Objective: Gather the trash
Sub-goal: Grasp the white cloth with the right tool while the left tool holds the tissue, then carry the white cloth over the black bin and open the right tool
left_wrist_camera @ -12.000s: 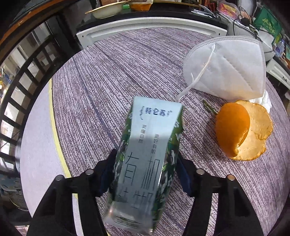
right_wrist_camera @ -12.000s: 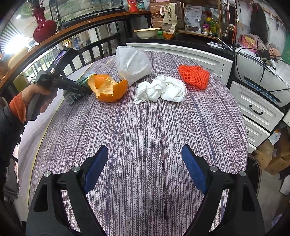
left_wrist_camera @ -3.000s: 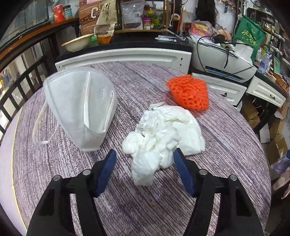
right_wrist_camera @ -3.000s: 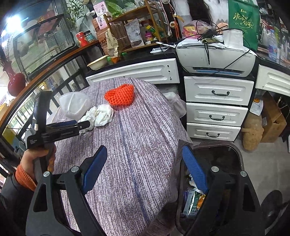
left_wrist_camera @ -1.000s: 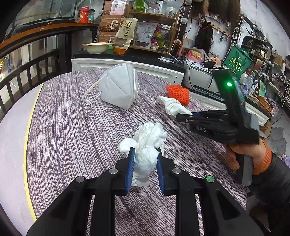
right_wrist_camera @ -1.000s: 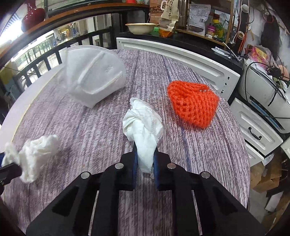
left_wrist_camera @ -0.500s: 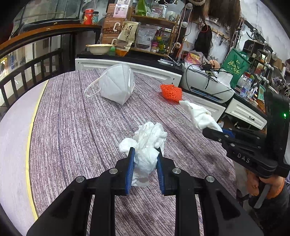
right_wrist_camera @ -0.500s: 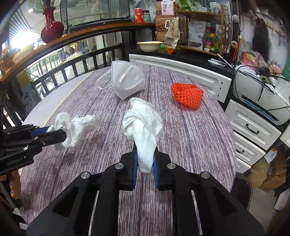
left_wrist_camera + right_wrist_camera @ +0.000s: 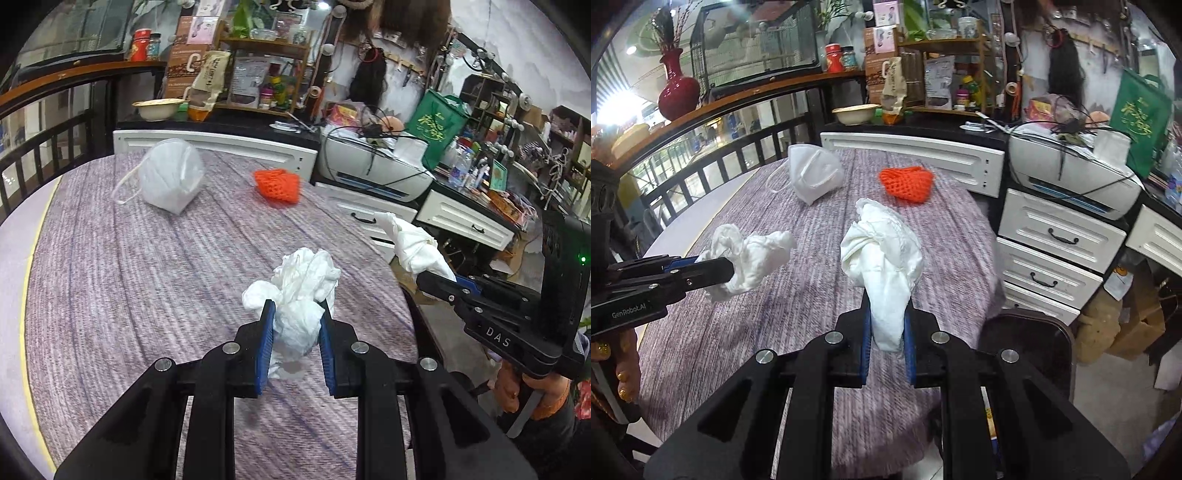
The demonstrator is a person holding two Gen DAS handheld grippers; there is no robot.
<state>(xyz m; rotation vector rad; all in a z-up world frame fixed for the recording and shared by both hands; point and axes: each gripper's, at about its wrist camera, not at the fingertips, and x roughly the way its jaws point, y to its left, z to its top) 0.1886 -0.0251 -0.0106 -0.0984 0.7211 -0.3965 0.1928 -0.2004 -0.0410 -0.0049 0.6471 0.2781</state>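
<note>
- Left wrist view: left gripper [image 9: 295,325] clenched on a crumpled white tissue [image 9: 299,291], lifted off the table [image 9: 129,277].
- Same view: right gripper [image 9: 439,278] past the table's right edge, pinching a second tissue wad [image 9: 412,243].
- Left on the table: white mask [image 9: 171,181] and orange net [image 9: 277,186], well apart.
- Right wrist view: right gripper [image 9: 886,321] clamped on its wad [image 9: 882,254], creased, narrowing to a twisted tail between the blue pads.
- Dark bin [image 9: 1027,332] just beside the table, lower right; contents hidden.
- At left, left gripper [image 9: 724,273] gripping its tissue [image 9: 750,254] above the table [image 9: 720,332].
- Mask [image 9: 814,171] and net [image 9: 907,182] at the far side.
</note>
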